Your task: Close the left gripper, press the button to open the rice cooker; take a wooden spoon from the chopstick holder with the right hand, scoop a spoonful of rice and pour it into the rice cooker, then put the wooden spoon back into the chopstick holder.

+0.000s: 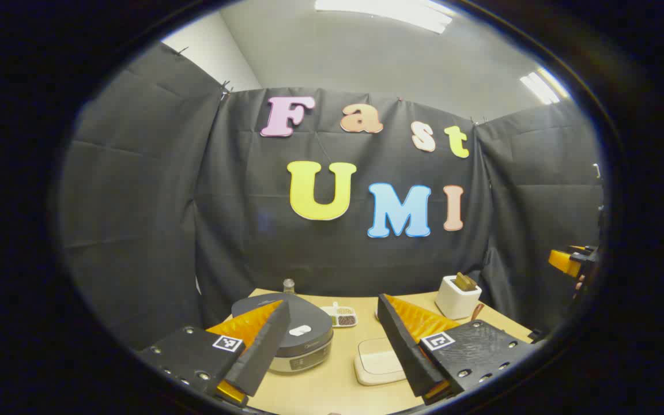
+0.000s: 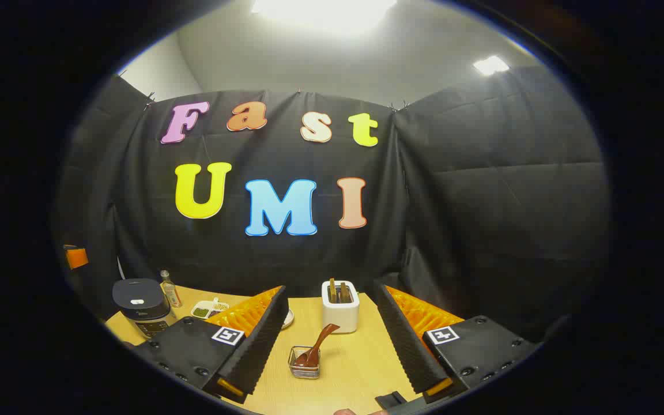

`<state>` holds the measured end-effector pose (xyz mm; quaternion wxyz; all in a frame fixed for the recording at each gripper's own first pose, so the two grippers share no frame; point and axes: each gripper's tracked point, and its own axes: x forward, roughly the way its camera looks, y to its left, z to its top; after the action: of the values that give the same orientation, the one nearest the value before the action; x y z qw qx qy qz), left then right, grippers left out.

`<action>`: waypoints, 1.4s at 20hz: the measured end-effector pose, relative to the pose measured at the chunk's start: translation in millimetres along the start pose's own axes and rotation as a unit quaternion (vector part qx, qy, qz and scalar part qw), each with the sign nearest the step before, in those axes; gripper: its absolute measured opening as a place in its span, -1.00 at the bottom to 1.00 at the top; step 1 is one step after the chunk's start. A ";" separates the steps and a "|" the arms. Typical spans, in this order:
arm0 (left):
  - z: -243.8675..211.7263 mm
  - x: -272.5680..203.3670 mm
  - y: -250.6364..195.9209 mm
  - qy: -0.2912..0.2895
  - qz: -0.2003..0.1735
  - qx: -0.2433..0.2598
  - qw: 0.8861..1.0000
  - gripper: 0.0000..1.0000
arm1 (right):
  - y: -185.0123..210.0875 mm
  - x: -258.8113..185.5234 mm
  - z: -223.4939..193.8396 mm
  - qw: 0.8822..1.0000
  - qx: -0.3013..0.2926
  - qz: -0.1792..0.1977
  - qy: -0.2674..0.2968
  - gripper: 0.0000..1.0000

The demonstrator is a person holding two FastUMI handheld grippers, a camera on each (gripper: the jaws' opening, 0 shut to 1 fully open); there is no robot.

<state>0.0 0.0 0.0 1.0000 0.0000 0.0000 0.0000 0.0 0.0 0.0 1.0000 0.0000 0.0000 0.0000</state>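
Observation:
The rice cooker (image 1: 294, 340) stands on the table with its dark lid down and a white button (image 1: 300, 330) on top. My left gripper (image 1: 332, 304) hovers open above the table, the cooker just behind its left finger. In the right gripper view the cooker (image 2: 140, 311) is far left. A brown wooden spoon (image 2: 319, 343) leans in a small wire holder (image 2: 304, 364) straight ahead of my open right gripper (image 2: 329, 289), below and between its fingers. Behind it, a white box holder (image 2: 340, 311) carries wooden utensils; it is also at the table's back right (image 1: 457, 298).
A small divided dish of grains (image 1: 342, 316) and a bottle (image 1: 289, 284) sit behind the cooker. A flat white lidded tray (image 1: 377, 362) lies on the wooden table (image 1: 332, 386). A white dish (image 2: 288, 318) peeks from behind my right gripper's left finger. The other gripper (image 1: 571, 260) shows at far right.

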 end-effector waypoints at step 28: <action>-36.9 39.2 -71.1 0.118 0.110 -0.027 0.987 0.92 | -25.6 149.8 -57.2 0.993 0.025 0.089 0.069 0.97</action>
<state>39.2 -71.1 -36.9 0.9865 -0.0267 0.1181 0.1102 149.8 -25.6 -57.2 0.9933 0.0249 0.0691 0.0894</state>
